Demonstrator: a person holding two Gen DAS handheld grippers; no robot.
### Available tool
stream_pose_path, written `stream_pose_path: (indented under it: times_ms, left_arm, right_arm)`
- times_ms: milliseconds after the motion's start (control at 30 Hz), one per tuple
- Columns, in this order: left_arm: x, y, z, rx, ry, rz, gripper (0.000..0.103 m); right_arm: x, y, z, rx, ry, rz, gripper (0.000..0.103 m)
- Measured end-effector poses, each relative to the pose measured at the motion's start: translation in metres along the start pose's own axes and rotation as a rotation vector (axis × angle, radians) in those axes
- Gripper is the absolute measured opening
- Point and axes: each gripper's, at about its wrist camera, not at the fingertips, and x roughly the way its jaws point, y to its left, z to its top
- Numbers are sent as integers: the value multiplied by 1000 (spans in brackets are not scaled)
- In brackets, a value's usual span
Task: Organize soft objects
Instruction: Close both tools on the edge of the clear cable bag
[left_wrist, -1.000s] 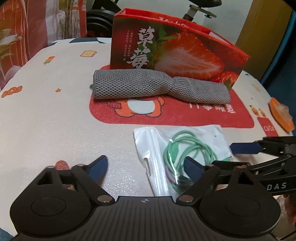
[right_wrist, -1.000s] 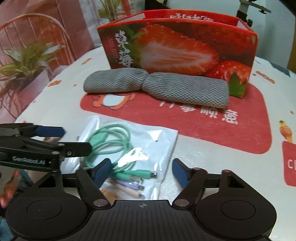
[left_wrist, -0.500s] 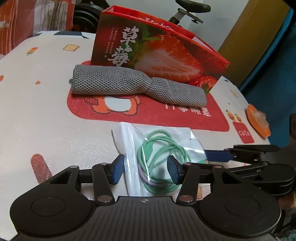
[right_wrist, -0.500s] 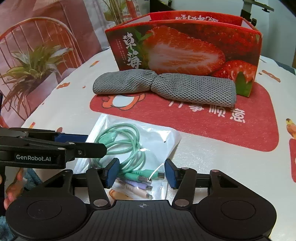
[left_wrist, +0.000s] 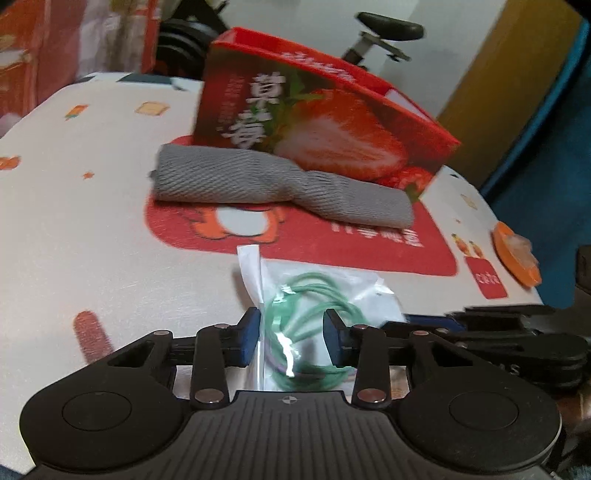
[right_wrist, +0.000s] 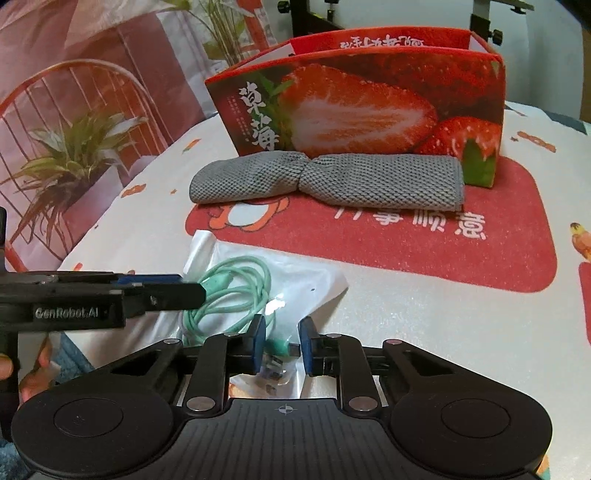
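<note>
Lying flat on the desk (right_wrist: 424, 332) just ahead of both tongs, the clear zip bag (right_wrist: 295, 284) with its coiled mint-green cable (right_wrist: 229, 291) was the thing the coming move turned on. Its long axis ran from its left side, where the left tongs (left_wrist: 291, 338) straddled the coil, across to its right side, where the plug ends sat between the pads of the right tongs (right_wrist: 282, 345). Each hand therefore had its own end of the bag, and neither was the nearer.

Both tongs pointed steeply down toward the desk, side by side and roughly parallel, and in the right wrist view the left tongs (right_wrist: 192, 291) came in from the left edge over the cable.

The jaws of both were closing. The right pads stood narrow on the bag's near edge and looked to be pressing the plastic (contact seemed likely, not certain). The left pads stood wider, with bag and coil between them but daylight on each side — not yet a pinch.

Beyond lay the rolled grey mesh cloth (right_wrist: 328, 177), touching the front of the strawberry-printed box (right_wrist: 369, 107) — probably the destination.
</note>
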Motion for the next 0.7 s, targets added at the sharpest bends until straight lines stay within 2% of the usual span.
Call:
stream_pose_path:
  times_ms: [200, 333, 400, 500, 700]
  left_arm:
    - [2, 14, -3, -63, 11, 4, 39]
    - [3, 11, -3, -35, 15, 6, 29]
    - [4, 9, -3, -21, 19, 1, 20]
    - [4, 2, -4, 11, 21, 3, 18]
    - [2, 3, -3, 2, 8, -20, 12]
  right_arm:
    - [1, -3, -5, 14, -12, 4, 18]
    - [1, -5, -6, 22, -20, 10, 18]
    - [1, -7, -7, 30, -24, 14, 18]
    - [1, -7, -7, 29, -27, 10, 18]
    - [-8, -9, -6, 32, -62, -12, 15]
